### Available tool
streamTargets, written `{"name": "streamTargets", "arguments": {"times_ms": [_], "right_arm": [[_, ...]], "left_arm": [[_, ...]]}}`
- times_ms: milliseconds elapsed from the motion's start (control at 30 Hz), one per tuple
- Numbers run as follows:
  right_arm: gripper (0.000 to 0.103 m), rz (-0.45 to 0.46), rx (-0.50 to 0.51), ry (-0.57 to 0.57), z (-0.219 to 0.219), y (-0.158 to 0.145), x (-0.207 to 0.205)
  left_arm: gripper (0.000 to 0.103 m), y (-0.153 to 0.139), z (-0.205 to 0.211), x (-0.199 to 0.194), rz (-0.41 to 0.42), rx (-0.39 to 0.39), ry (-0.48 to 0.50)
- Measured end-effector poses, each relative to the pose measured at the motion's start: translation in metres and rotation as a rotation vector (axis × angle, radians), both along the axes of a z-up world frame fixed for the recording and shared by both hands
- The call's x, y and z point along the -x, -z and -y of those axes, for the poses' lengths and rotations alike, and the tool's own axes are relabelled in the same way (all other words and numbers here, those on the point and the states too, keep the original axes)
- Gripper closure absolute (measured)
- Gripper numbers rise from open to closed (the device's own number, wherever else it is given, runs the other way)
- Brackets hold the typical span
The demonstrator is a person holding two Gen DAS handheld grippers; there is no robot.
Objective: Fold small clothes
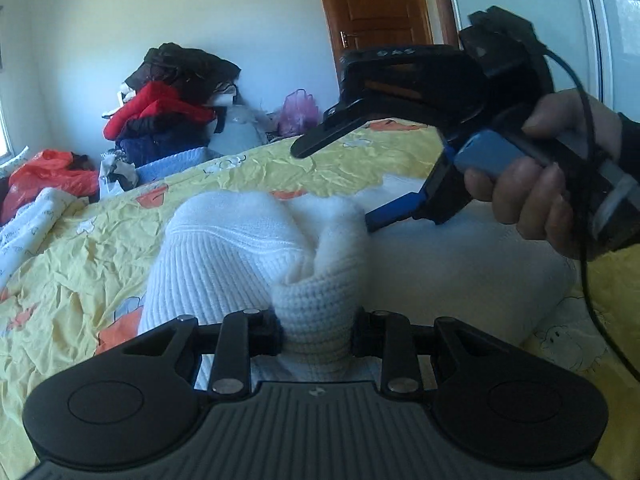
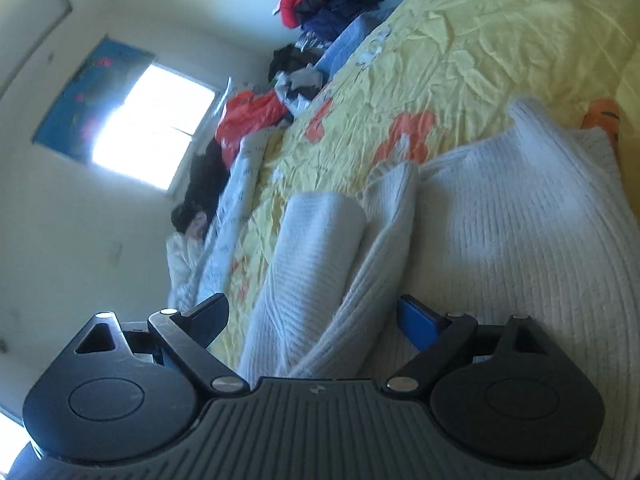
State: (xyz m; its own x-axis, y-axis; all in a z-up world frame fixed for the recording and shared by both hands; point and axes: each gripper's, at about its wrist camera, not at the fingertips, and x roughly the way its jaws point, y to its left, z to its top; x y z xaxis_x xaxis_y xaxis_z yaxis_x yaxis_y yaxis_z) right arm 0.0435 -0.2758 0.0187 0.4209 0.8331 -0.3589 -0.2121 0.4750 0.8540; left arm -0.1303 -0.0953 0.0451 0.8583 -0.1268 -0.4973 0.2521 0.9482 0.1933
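Bedroom conditions are recorded as cluttered: a bed (image 1: pixel 100 248) covered by a creased yellow sheet with orange and white cartoon prints takes up most of both views. At its far side a heap of clothes (image 1: pixel 168 104) in red, black and navy is piled against the pale wall, with a red plastic bag (image 1: pixel 48 172) just beside it and a pink bag (image 1: pixel 298 112) further along. A brown wooden door (image 1: pixel 380 12) is seen behind. In the right wrist view a bright window (image 2: pixel 156 124) is set in the wall next to a blue poster (image 2: pixel 80 92).

A white knitted sweater (image 1: pixel 240 252) is spread on the sheet. One bunched, ribbed end of it is raised off the bed and is clamped between the fingers of the left gripper (image 1: pixel 316 336), which are drawn close together on the fabric.

The right gripper (image 1: pixel 340 184) is held by a hand (image 1: pixel 552 184) above and beyond the sweater, at the right of the left wrist view, with a black cable trailing down from it. Its fingers are spread wide and nothing is pressed between them. In its own view, a rolled sleeve and a folded edge of the sweater (image 2: pixel 520 240) lie below and ahead of the right gripper (image 2: pixel 312 320); whether the blue-padded finger (image 2: pixel 416 320) touches the knit cannot be told.
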Motion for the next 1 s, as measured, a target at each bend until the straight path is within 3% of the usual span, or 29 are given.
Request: {"name": "streamTargets", "arguments": {"times_ms": [333, 400, 433, 467, 500, 633, 800, 900, 1000], "right_arm": [[0.009, 0.012, 0.269, -0.125, -0.073, -0.027, -0.061], [0.019, 0.026, 0.327, -0.15, -0.092, -0.027, -0.071], [0.037, 0.053, 0.358, -0.154, -0.099, -0.027, -0.072], [0.067, 0.087, 0.401, -0.168, -0.106, -0.026, -0.072], [0.077, 0.12, 0.431, -0.19, -0.109, -0.026, -0.071], [0.08, 0.228, 0.415, -0.208, -0.084, -0.045, -0.062], [0.08, 0.324, 0.418, -0.183, -0.023, -0.086, -0.05], [0.08, 0.3, 0.447, -0.139, 0.018, -0.081, -0.042], [0.08, 0.23, 0.504, -0.091, 0.044, -0.053, -0.039]], "left_arm": [[0.074, 0.003, 0.018, 0.012, 0.079, -0.183, 0.027], [0.074, 0.008, 0.024, 0.013, 0.094, -0.237, 0.046], [0.074, 0.01, 0.025, 0.013, 0.104, -0.259, 0.05], [0.074, 0.01, 0.026, 0.014, 0.109, -0.276, 0.053], [0.074, 0.008, 0.027, 0.015, 0.111, -0.28, 0.058], [0.074, -0.013, 0.034, 0.016, 0.145, -0.258, 0.106], [0.074, -0.032, 0.072, 0.023, 0.202, -0.194, 0.246], [0.074, -0.017, 0.097, 0.019, 0.163, -0.177, 0.325], [0.074, 0.008, 0.123, 0.015, 0.089, -0.203, 0.372]]}}
